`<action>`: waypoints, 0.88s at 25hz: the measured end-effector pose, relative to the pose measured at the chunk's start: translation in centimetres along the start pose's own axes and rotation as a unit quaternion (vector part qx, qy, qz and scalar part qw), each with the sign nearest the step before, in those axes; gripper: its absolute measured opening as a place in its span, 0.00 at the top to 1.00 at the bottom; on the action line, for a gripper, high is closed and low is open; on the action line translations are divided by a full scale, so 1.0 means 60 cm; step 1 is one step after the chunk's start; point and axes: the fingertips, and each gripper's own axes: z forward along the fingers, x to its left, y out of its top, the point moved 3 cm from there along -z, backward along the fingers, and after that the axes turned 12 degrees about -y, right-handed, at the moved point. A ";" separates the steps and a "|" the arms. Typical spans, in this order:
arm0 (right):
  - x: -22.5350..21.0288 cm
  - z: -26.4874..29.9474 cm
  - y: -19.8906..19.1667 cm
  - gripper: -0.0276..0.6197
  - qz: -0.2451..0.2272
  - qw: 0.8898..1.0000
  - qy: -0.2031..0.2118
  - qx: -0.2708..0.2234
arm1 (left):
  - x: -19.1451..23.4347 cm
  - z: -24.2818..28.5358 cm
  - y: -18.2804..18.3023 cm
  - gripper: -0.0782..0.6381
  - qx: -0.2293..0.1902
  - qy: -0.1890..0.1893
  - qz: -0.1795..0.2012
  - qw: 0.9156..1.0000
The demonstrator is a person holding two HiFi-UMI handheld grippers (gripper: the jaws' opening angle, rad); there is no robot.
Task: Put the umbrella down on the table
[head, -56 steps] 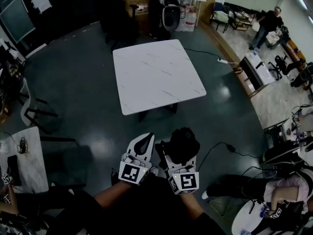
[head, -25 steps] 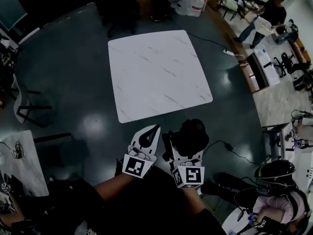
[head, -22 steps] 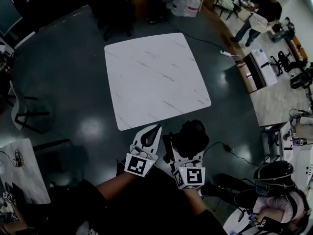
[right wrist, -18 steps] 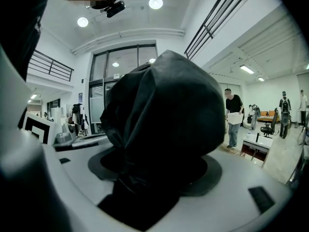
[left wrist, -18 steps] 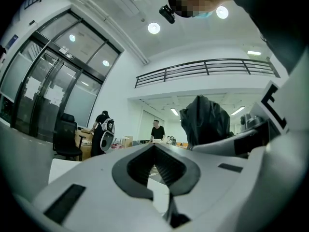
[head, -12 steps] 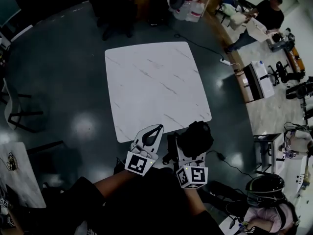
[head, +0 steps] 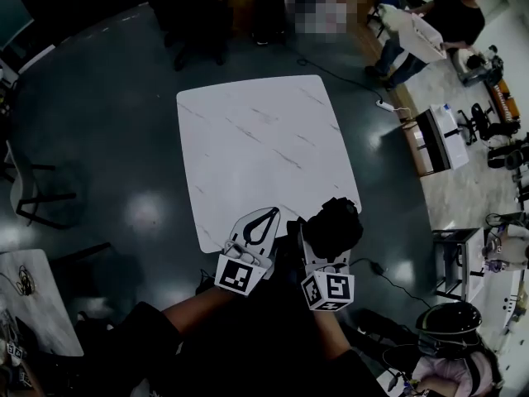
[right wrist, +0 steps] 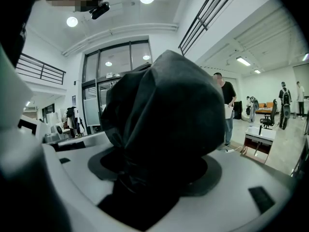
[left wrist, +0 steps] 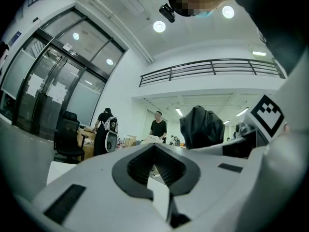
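The right claw (right wrist: 155, 174) is pinching a black folded umbrella (right wrist: 159, 112). The bunched fabric fills the space between its jaws and bulges out past their tips. In the head view the umbrella (head: 333, 224) sits in that claw (head: 321, 236), held in the air and not lying on the bench. From there it overlaps the bench's near edge, close to the right corner.

Just beside it, the left claw (left wrist: 155, 148) is pressed together. Its tips meet around a small diamond-shaped gap and nothing is between them. In the head view it (head: 265, 215) points at the same near edge.

The bench (head: 248, 135) has a white, marble-veined top and stands on a dark glossy floor (head: 99, 139). A cable (head: 376, 265) trails over the floor to the right of the umbrella.

Well apart, at the top right, a person (head: 459, 11) in dark clothes carries a pale box (head: 416, 33). What is in it cannot be seen.
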 end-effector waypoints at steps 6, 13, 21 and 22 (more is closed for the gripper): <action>-0.019 0.087 0.005 0.45 0.006 0.999 0.039 0.011 | 0.049 0.070 -0.005 0.88 0.008 0.022 0.021 1.000; -0.069 0.191 -0.013 0.45 0.005 0.995 0.087 0.050 | 0.090 0.147 -0.041 0.88 0.069 0.064 0.060 0.994; -0.094 0.323 -0.059 0.45 -0.038 0.979 0.158 0.123 | 0.149 0.216 -0.090 0.88 0.099 0.108 0.030 0.989; -0.097 0.339 -0.069 0.45 -0.041 0.977 0.166 0.130 | 0.154 0.225 -0.096 0.88 0.102 0.111 0.029 0.988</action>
